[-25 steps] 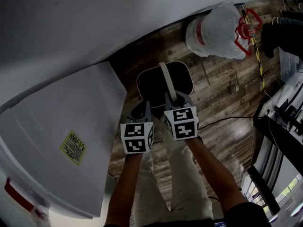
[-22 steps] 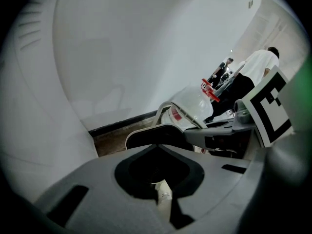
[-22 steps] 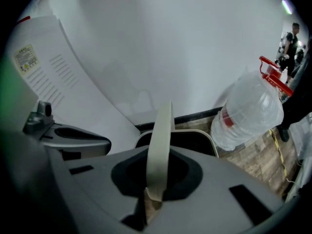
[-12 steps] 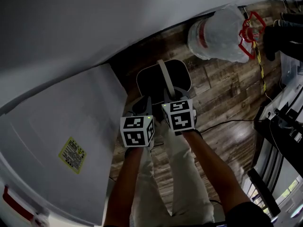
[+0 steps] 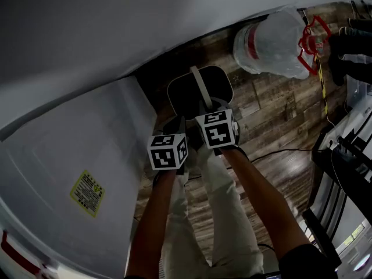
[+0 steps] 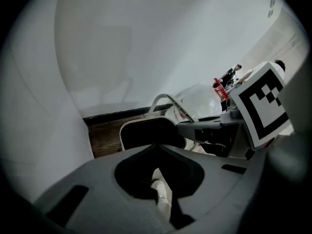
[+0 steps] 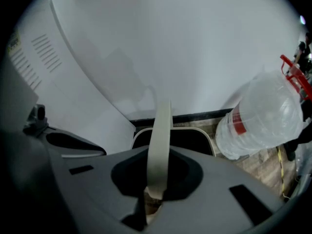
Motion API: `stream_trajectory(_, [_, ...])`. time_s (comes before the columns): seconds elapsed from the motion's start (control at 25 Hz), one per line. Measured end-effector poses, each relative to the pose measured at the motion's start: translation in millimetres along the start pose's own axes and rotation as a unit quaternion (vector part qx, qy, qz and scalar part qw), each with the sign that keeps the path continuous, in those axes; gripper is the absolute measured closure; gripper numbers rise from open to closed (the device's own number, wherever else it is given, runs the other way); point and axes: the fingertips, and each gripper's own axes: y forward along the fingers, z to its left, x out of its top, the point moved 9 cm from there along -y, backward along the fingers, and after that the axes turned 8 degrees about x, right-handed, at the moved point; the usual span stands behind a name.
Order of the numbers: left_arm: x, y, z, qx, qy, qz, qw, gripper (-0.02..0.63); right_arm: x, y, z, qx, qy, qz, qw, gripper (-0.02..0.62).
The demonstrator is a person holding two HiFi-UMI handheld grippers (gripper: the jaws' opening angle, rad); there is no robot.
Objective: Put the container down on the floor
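The container is a dark bin with a pale rim and a beige strap handle. It hangs over the wood floor close to the wall. My right gripper is shut on that handle, which runs up between the jaws in the right gripper view, with the bin's rim beyond. My left gripper is just to the left of it, shut and holding nothing. In the left gripper view the bin and its handle are ahead of the left gripper.
A large clear water jug with a red carrier lies on the floor to the right of the bin. A white appliance panel with a yellow sticker stands at the left. A black cable crosses the floor, and a rack stands at the right.
Both grippers and the bin have moved away from the head camera, down toward the floor and a little nearer the wall. The right gripper's hold on the handle is unchanged.
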Motion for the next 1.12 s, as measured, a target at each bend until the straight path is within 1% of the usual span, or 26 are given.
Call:
stream_trajectory(0.12, [-1, 3, 6, 0.007, 0.006, -0.001, 1.0, 0.588, 3, 8, -1, 0.003, 0.002, -0.004, 1.0, 0.565])
stream_trajectory(0.24, [1, 7, 11, 0.011, 0.013, 0.0, 0.9999, 0.588, 7, 15, -4, 0.002, -0.011, -0.001, 1.0, 0.563])
stream_trajectory(0.36, [5, 9, 14, 0.011, 0.009, -0.004, 0.9999, 0.588, 10, 25, -8, 0.002, -0.022, 0.003, 1.0, 0.563])
stream_trajectory(0.48, [5, 13, 15, 0.008, 0.002, -0.007, 0.9999, 0.588, 10, 35, -11, 0.004, -0.022, 0.005, 1.0, 0.564])
stream_trajectory(0.68, [6, 27, 22, 0.006, 0.013, -0.003, 0.9999, 0.588, 7, 50, -15, 0.004, -0.021, 0.008, 1.0, 0.563])
stream_trajectory(0.88, [2, 32, 26, 0.003, 0.007, -0.002, 1.0, 0.586, 2, 62, -20, 0.003, -0.028, 0.015, 0.999, 0.563])
stream_trajectory(1.12, [-6, 35, 29, 0.0, -0.002, 0.004, 1.0, 0.588, 5, 65, -17, 0.007, -0.027, 0.011, 1.0, 0.563])
